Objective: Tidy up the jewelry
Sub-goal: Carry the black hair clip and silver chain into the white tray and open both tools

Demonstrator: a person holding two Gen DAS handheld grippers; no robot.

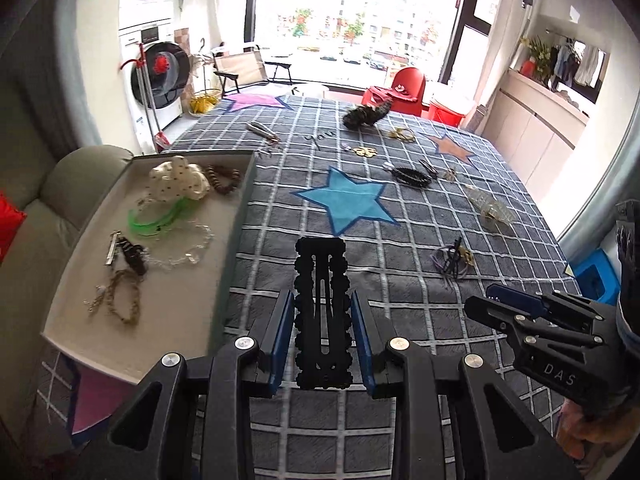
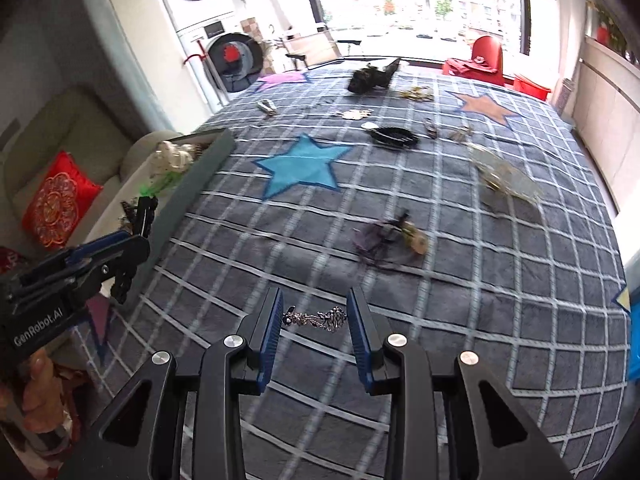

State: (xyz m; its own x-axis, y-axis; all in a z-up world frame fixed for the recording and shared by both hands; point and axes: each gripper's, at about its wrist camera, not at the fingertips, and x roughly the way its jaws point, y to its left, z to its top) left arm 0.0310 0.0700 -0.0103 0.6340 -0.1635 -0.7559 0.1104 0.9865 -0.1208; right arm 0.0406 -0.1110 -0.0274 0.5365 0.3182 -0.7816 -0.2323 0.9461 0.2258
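Note:
My left gripper (image 1: 322,312) is shut on a long black scalloped hair clip (image 1: 321,312), held upright above the checked cloth, just right of the white tray (image 1: 168,320). The tray holds a dotted scrunchie (image 1: 178,180), a green hair band (image 1: 156,220), a clear bead bracelet and chains. My right gripper (image 2: 314,318) is shut on a small silver ornate clip (image 2: 316,317), held crosswise between its pads above the cloth. In the right wrist view the left gripper (image 2: 120,256) shows at the left with the black clip beside the tray's edge.
Loose pieces lie on the star-patterned cloth (image 1: 360,208): purple hair ties (image 1: 452,260), a clear clip (image 1: 490,206), a black comb clip (image 1: 412,176), gold pieces (image 1: 400,134), a dark furry clip (image 1: 366,114). A sofa (image 1: 36,220) stands left of the tray.

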